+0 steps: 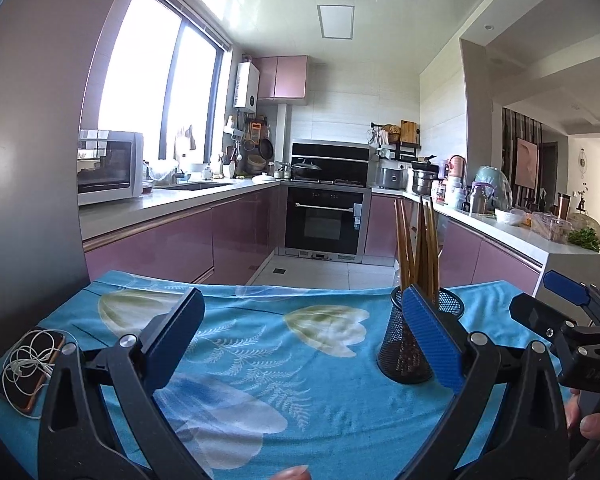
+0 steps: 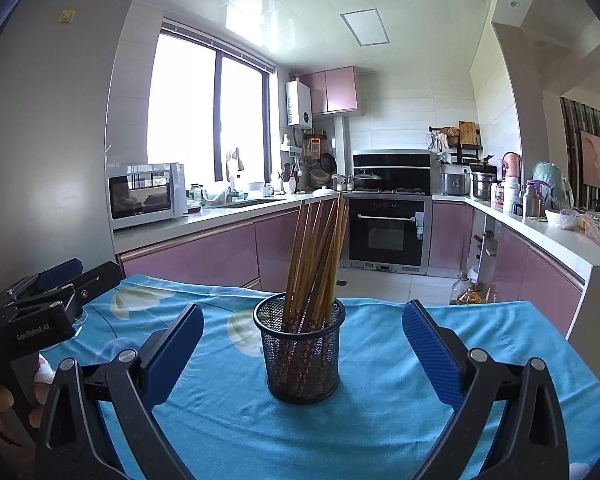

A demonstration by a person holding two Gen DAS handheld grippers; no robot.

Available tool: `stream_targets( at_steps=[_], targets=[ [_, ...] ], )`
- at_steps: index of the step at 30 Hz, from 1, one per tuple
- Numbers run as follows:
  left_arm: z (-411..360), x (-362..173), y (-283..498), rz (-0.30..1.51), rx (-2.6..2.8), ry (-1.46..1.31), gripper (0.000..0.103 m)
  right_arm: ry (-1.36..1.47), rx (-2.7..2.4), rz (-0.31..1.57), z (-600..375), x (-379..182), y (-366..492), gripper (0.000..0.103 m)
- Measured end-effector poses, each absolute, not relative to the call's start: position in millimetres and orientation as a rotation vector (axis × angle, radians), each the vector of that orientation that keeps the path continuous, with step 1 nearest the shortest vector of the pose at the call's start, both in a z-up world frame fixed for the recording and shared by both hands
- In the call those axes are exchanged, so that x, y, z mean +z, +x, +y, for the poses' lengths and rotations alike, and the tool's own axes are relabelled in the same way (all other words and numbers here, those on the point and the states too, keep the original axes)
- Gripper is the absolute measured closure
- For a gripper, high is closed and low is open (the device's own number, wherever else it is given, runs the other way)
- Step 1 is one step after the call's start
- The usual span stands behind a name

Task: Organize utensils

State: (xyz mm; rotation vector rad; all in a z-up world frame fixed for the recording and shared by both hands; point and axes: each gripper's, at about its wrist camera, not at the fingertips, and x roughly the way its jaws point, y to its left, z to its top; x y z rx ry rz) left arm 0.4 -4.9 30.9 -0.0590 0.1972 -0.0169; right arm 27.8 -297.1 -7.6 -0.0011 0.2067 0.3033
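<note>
A black mesh cup (image 2: 300,360) stands upright on the blue flowered tablecloth (image 2: 380,412), holding several wooden chopsticks (image 2: 316,256) that lean to the right. My right gripper (image 2: 303,311) is open, with the cup a little ahead between its fingers, touching neither. My left gripper (image 1: 302,300) is also open with only cloth between its fingers. In the left wrist view the cup (image 1: 400,344) is partly hidden behind the right finger, with the chopsticks (image 1: 418,248) rising above it. The right gripper (image 1: 540,300) shows at the right edge.
A phone wrapped in white earphones (image 1: 28,364) lies at the table's left edge. A grey fridge (image 2: 40,140) stands to the left. Beyond the table's far edge are the kitchen floor, pink cabinets (image 1: 172,244) and an oven (image 1: 324,224). A person's fingers (image 1: 596,424) hold the handles.
</note>
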Motion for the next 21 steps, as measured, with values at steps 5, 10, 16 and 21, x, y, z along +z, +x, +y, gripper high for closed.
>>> stream_targets(
  at_steps=[5, 10, 16, 21],
  targets=[
    [-5.7, 32.5, -7.8, 0.163, -0.008, -0.051, 0.006, 0.009, 0.293, 0.203, -299.2, -9.0, 26.6, 0.007],
    [-8.9, 33.1, -11.0, 0.142, -0.001, -0.03, 0.006, 0.014, 0.289, 0.202, -301.2, -9.4, 25.5, 0.007],
    [-11.0, 33.6, -14.4, 0.129, -0.001, -0.021, 0.006, 0.02, 0.286, 0.195, -302.9, -7.4, 24.3, 0.007],
    [-10.6, 34.5, -16.2, 0.123, -0.001, -0.02, 0.006, 0.02, 0.285, 0.191, -302.5, -6.0, 24.6, 0.007]
  ],
)
